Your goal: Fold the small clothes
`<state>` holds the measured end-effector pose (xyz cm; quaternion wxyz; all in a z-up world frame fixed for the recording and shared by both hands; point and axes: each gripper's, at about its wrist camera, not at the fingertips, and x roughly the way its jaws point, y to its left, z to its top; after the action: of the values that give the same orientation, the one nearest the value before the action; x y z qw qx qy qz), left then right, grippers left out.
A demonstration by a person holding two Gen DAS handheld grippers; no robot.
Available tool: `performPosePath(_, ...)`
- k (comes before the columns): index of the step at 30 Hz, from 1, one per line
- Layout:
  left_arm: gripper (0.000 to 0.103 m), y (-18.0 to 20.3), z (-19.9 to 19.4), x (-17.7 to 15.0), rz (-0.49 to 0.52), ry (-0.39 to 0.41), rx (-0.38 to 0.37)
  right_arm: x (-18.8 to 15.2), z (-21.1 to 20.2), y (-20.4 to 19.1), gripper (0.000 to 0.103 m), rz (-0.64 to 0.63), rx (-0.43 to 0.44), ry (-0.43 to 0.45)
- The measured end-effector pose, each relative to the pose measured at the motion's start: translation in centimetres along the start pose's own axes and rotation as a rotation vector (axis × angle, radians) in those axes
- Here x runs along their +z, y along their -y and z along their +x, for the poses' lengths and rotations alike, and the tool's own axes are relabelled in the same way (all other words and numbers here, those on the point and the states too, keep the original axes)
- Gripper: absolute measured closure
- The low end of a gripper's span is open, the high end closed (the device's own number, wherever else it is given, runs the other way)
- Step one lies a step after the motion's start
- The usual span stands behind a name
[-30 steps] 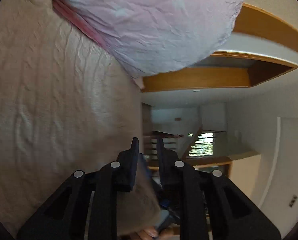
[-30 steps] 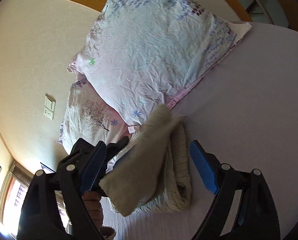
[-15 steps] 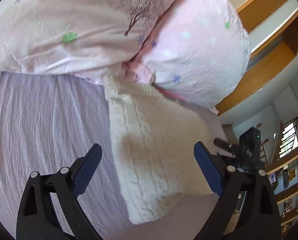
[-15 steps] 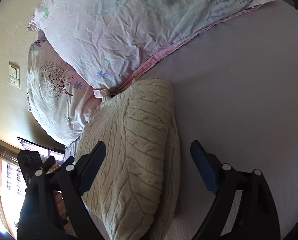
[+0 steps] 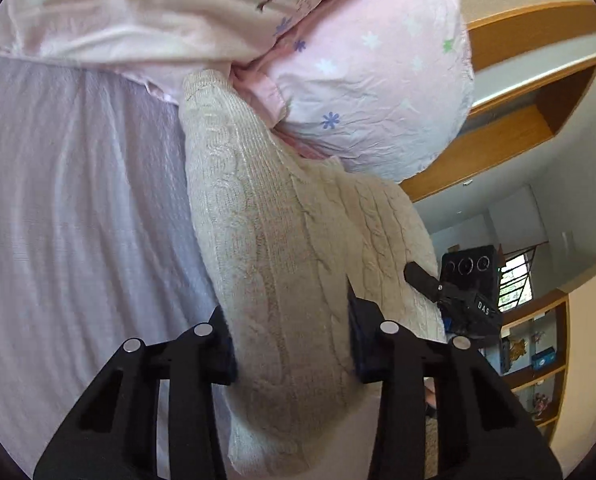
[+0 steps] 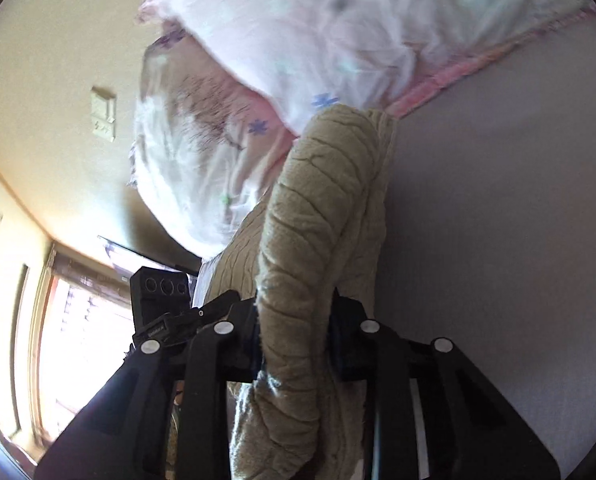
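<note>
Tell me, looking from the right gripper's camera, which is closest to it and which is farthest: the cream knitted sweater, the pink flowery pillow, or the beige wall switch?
1. Cream knitted sweater: pinched in the right gripper.
2. Pink flowery pillow: beyond the sweater's far end.
3. Beige wall switch: upper left, on the wall behind the pillows.

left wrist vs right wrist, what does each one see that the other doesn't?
Left wrist only: wooden shelving on the wall, and the right claw beyond the sweater.

Right wrist only: a wall switch, a bright window, and the left claw's camera block.

Both: each claw (left claw, right claw) closed on the cream knit sweater, the floral pillows and the lilac bedsheet.
</note>
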<state>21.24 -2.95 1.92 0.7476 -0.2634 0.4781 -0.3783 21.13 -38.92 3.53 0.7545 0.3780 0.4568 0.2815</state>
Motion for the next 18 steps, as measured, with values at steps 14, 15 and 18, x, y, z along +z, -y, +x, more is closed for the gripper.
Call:
performPosePath(14,0.033,-0.7,-11.9,-5.3,0.164,0.23,0.27,-4.6,3.7,-4.1,0.06,-0.15,-0.162,-0.081)
performPosePath(15,0.033,0.1,-11.1,-5.4,0.181,0.214,0.259,-5.0,3.6,-4.7,0.06,-0.162,-0.161,-0.079)
performPosePath(18,0.031,1.5,-7.7,-5.4,0.238,0.168,0.316,-5.5,5.3,-5.9,0.091,-0.238,-0.237,-0.142)
